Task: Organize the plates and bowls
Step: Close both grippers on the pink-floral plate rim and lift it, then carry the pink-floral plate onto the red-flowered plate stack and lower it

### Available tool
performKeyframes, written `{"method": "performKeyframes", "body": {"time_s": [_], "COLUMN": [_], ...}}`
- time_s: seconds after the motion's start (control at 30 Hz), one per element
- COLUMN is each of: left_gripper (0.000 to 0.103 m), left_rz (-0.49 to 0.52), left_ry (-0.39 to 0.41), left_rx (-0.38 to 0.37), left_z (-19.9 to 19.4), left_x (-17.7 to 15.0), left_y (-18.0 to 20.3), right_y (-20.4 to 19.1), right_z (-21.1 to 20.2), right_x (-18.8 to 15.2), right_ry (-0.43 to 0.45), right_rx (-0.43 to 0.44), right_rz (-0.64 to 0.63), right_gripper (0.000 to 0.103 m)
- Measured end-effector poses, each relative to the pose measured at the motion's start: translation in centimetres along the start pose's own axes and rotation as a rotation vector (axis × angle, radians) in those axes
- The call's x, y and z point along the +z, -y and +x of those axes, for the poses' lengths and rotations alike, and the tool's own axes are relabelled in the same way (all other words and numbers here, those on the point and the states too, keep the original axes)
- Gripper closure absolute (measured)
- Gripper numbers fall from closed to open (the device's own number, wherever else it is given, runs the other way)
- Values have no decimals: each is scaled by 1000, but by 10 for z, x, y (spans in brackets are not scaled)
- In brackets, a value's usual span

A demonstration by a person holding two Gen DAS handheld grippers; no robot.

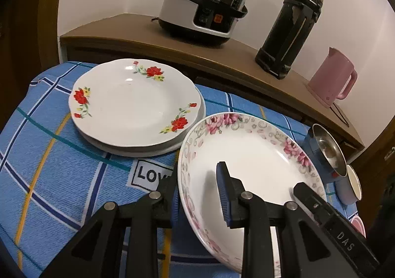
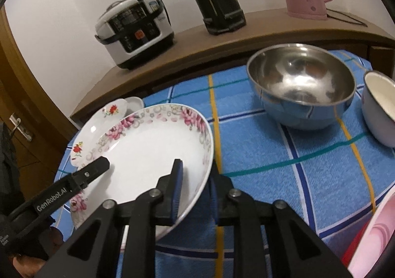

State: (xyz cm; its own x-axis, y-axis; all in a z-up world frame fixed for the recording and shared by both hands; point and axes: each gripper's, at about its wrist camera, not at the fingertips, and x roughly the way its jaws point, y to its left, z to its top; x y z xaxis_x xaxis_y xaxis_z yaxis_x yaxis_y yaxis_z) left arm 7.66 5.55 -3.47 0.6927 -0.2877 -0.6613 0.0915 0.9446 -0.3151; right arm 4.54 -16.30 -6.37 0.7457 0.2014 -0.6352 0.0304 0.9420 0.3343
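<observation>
A pink-flowered plate [image 1: 249, 162] is held tilted above the blue checked tablecloth [image 1: 49, 154]. My left gripper [image 1: 197, 189] is shut on its left rim. My right gripper [image 2: 195, 189] is shut on its right rim [image 2: 153, 144], and one right finger [image 1: 311, 194] reaches in over the plate in the left wrist view. A red-flowered plate [image 1: 133, 102] lies on top of another plate to the left, and its edge shows behind the held plate in the right wrist view [image 2: 111, 110]. A steel bowl [image 2: 301, 85] and a white enamel cup [image 2: 380, 110] stand to the right.
A wooden counter [image 1: 123, 28] behind the table carries a rice cooker [image 1: 205, 4], a black thermos [image 1: 291, 28] and a pink kettle [image 1: 333, 75]. A pink-rimmed dish [image 2: 375, 233] sits at the near right edge. A wooden door [image 2: 17, 127] is at far left.
</observation>
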Motion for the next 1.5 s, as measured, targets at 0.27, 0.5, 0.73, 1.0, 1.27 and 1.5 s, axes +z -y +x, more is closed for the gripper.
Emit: {"method": "performKeyframes", "body": {"time_s": [0.27,0.5,0.73,1.0,1.27,1.5], "left_gripper": [74,74,74,74,74,74], "left_rz": [-16,-34,-45,-57,-65,-73], "left_ry": [53,100,145,172,170,132], "left_rx": [14,38,83,125,142,145], "left_z": [-17,-27,-34,-25,-5,21], "left_x": [10,27,45,66,83,92], "left_y": [-12,-30,-48,-68,-87,-97], "right_y": [-22,-45,-72,-96,-111,-112], "right_z": [-8,-4,10,35,65,93], "right_x": [11,22,31,42,51,54], "right_ry": [32,58,66,67,61,26], "right_rx": [34,72,109,130,130,113], "right_rz": [-37,-71,-105,-117,-123,-118], "right_gripper": [83,83,83,83,83,83]}}
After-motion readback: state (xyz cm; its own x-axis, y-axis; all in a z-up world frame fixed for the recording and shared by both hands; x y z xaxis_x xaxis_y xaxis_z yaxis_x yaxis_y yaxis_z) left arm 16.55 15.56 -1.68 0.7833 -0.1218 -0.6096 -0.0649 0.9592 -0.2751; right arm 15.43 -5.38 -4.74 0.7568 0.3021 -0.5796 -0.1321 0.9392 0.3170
